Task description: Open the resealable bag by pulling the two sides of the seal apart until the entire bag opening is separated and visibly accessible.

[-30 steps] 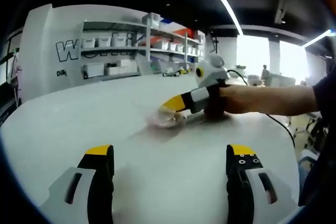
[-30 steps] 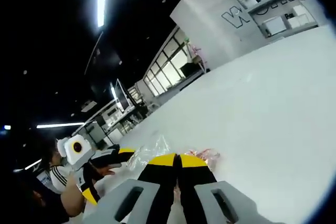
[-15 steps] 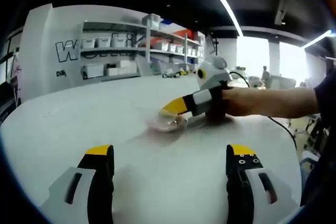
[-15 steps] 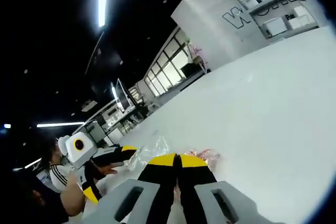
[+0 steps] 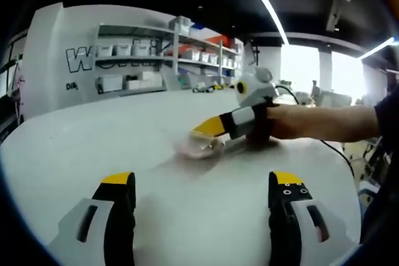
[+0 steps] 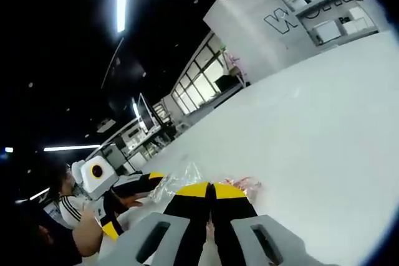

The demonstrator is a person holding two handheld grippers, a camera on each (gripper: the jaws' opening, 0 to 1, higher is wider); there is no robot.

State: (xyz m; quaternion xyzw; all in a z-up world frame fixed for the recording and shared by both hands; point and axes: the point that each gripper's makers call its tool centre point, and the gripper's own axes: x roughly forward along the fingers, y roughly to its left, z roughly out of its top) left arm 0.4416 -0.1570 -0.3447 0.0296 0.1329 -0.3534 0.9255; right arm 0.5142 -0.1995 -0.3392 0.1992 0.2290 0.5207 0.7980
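Bag (image 5: 198, 146) pinned on tabletop (image 5: 124, 147) by right tongs (image 6: 212, 189), jaws closed on it. Left tongs (image 5: 202, 185) wide apart, nothing held. Seal not yet parted.

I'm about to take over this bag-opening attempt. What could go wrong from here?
The right gripper pinches the clear bag alone, fingers shut; pulling may just drag the bag across the white table. The left gripper is open and well short of the bag, so the seal lacks a second hold. The thin film may slip or tear.
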